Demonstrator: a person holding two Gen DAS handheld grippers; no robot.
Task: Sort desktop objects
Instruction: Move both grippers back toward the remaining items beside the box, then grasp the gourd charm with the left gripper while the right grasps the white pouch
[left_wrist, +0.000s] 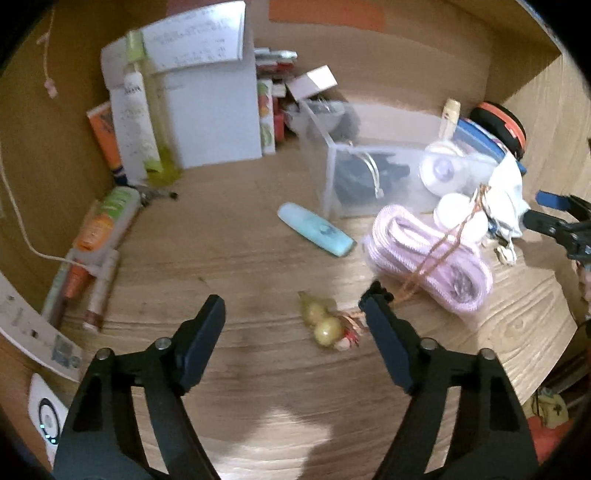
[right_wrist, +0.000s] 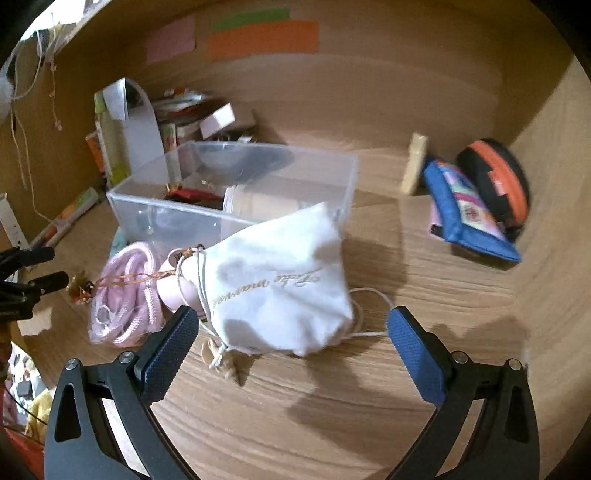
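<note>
White cloth pouch (right_wrist: 280, 280): gold cursive script across the front, upside down to the right wrist camera; letters not legible.
White paper sheets (left_wrist: 199, 33): rows of print, blurred, unreadable.
Tubes (left_wrist: 110, 218) at left wall: coloured label print, too blurred to read.

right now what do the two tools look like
Both are black plastic scissor-style frames with silver pivot pins and triangular cutouts. The left tool carries dark navy finger pads; the right tool has brighter blue, finely textured pads. No sleeves or cables show.
</note>
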